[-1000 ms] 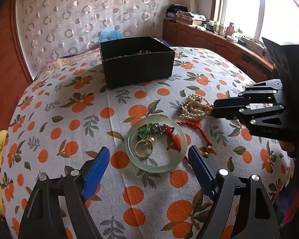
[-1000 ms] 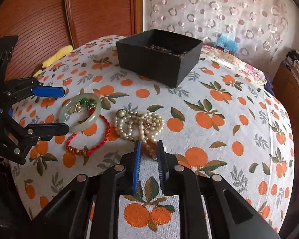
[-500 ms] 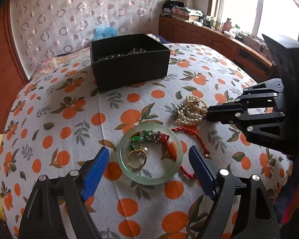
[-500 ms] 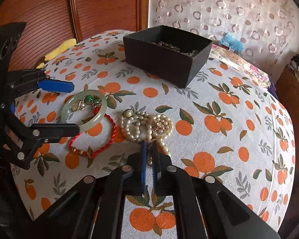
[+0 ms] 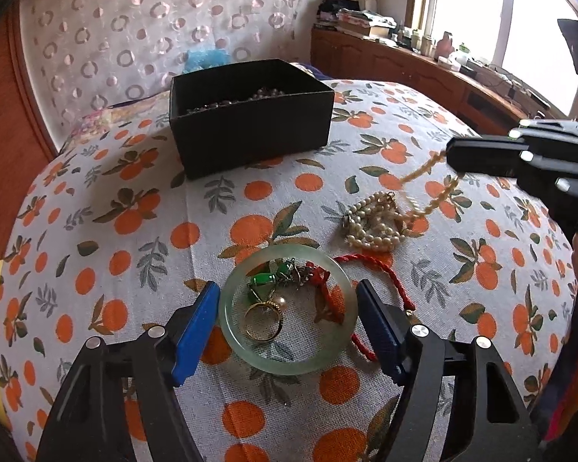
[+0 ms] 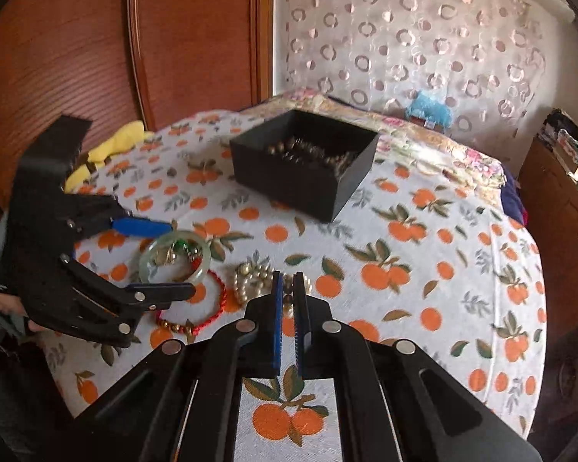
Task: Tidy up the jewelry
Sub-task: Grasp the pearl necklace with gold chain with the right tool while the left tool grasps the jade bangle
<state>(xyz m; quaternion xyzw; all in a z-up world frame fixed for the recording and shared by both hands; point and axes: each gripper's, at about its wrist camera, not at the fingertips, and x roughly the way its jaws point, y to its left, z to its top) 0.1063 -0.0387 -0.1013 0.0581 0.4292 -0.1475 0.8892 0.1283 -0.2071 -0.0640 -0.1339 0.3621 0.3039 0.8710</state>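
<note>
My left gripper (image 5: 287,298) is open, its blue pads on either side of a pale green jade bangle (image 5: 288,362) lying on the cloth. Inside the bangle lie a gold ring (image 5: 264,321), green pendants and a red charm. A red cord bracelet (image 5: 381,273) lies to its right. My right gripper (image 6: 288,281) is shut on a strand of the pearl necklace (image 5: 375,219) and lifts it; the rest of the pearls lie on the cloth. A black box (image 5: 250,115) holding dark beads stands beyond.
The orange-print cloth (image 5: 135,211) covers a rounded surface that falls away at the edges. A wooden headboard (image 6: 135,38) and patterned curtain are behind. A wooden cabinet (image 5: 424,69) with clutter stands under the window. Yellow fabric (image 6: 115,142) lies at the left.
My right gripper has shut on the pearl strand and risen, pulling it taut off the pile. My left gripper has moved forward so that its pads flank the bangle.
</note>
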